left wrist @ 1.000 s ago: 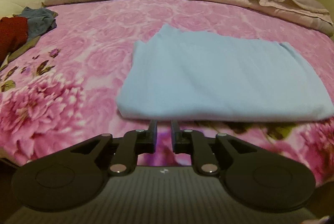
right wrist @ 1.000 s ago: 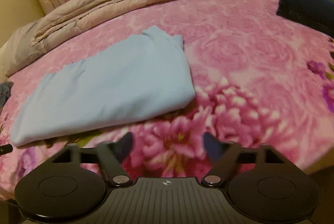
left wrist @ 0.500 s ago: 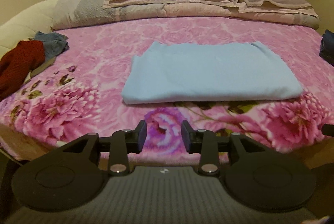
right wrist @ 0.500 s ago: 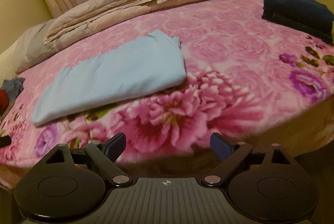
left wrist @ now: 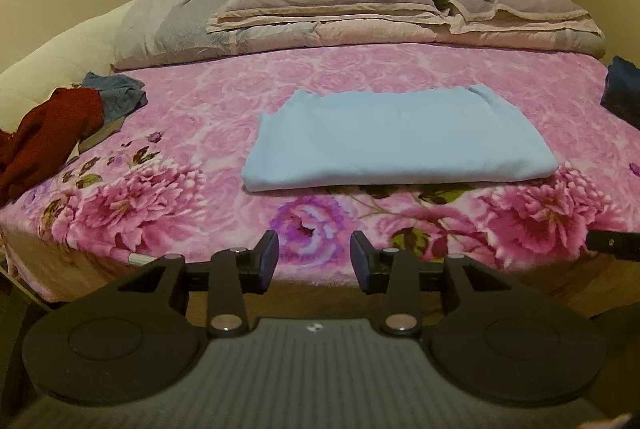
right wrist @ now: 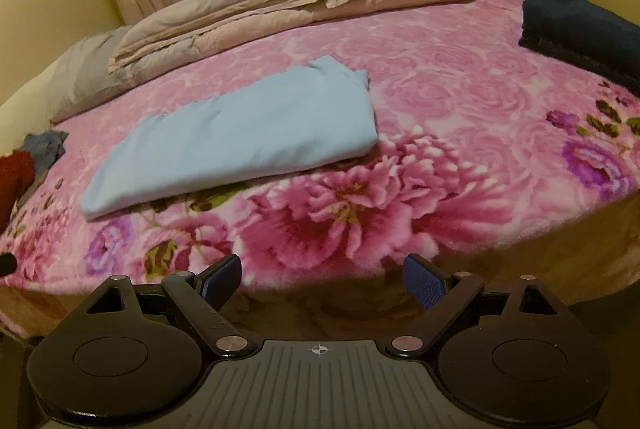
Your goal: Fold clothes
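We see a folded light-blue garment (right wrist: pixel 240 133) mid-bed on the pink floral blanket (right wrist: pixel 460 133), dark folded cloth (right wrist: pixel 580 29) at right edge, right gripper (right wrist: pixel 322 279) jaws wide, empty.

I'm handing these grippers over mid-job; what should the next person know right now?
Left gripper: jaws opening, nothing between them, held off the bed's near edge.
Right gripper: jaws wide open, empty, also short of the bed.
Light blue garment: folded into a flat rectangle on the pink floral blanket.
Dark blue folded item: at the bed's right side.
Red garment and grey-blue garment: crumpled in a heap on the left, not folded.
Left to do: probably fold those two.
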A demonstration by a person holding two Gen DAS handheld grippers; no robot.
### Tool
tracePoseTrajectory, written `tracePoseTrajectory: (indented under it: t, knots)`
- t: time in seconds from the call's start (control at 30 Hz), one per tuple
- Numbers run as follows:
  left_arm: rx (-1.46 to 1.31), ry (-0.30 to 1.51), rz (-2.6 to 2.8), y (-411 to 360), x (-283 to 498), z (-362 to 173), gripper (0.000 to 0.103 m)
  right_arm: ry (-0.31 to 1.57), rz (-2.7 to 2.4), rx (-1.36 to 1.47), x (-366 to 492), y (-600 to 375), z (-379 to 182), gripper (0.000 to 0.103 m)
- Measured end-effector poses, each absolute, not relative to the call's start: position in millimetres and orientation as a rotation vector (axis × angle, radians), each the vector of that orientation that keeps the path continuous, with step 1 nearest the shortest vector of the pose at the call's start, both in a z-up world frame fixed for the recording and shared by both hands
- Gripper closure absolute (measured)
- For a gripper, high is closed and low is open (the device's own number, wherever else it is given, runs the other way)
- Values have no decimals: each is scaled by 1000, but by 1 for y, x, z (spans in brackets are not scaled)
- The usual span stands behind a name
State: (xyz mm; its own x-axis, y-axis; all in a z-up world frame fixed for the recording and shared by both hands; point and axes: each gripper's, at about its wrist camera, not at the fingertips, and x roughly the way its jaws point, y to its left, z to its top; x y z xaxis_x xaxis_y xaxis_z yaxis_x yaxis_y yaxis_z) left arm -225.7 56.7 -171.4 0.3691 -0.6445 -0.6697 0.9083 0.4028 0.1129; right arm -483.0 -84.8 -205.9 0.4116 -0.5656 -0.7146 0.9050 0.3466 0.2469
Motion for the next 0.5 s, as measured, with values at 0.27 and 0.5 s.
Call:
tracePoseTrajectory:
  t: [0.27, 0.5]
  knots:
    - [544, 614, -1107, 35, -211, -185, 66, 588, -1046, 740, -473, -90, -217, 12]
    - [529, 664, -1131, 8, -190, -202, 66, 618, -1093, 734, -465, -112, -220, 12]
